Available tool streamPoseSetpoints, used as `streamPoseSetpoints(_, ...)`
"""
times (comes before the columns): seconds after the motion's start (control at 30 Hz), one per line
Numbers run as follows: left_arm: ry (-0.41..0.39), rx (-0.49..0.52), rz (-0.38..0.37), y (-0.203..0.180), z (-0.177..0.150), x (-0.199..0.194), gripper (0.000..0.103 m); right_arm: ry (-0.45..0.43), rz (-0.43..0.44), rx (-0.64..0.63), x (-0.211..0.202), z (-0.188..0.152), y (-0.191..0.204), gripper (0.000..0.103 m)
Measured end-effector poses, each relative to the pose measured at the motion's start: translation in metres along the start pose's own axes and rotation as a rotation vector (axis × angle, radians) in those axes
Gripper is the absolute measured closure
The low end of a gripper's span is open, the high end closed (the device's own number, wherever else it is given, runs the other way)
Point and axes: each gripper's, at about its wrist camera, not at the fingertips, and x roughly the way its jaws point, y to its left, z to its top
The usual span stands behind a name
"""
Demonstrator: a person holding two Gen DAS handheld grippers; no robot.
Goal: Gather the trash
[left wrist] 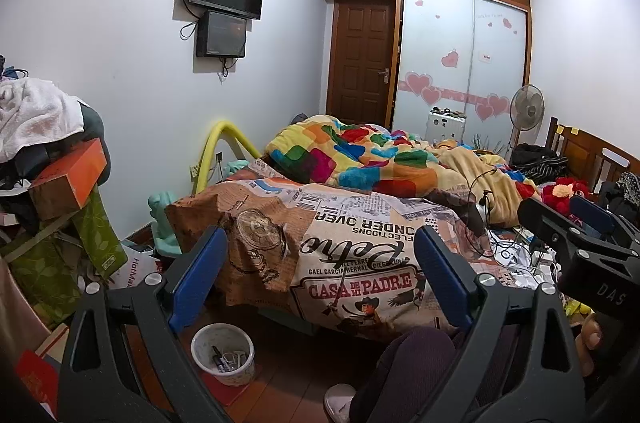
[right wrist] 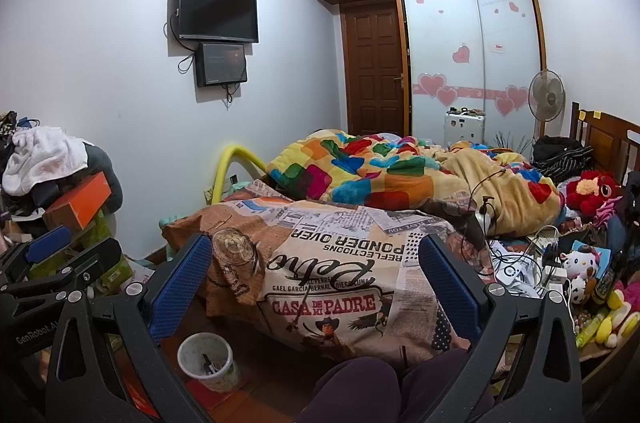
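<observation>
While both devices are held level before the bed (left wrist: 360,247), the left gripper (left wrist: 320,275) and right gripper (right wrist: 316,283) stand wide open, each holding nothing. A small white waste bin (left wrist: 223,355), with a few scraps lying inside, stands on the wooden floor (left wrist: 288,383) beside the bed's near corner, below the left gripper's left finger. The person's knees (right wrist: 360,383) show at the bottom edge.

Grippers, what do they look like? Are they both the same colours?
Yes. The left gripper and right gripper each have a black frame with triangular cut-outs, silver round bolts and blue bumpy fingers. White letters read "DAS" on one body and "GenRobot.AI" on the other.
</observation>
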Motion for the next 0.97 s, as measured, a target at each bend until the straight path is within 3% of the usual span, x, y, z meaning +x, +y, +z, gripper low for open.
streamPoseSetpoints(0.97, -0.031, -0.003, -0.008, -0.011, 0.001, -0.009, 0.008, 0.002, 0.011, -0.006, -0.001, 0.001, 0.001, 0.0)
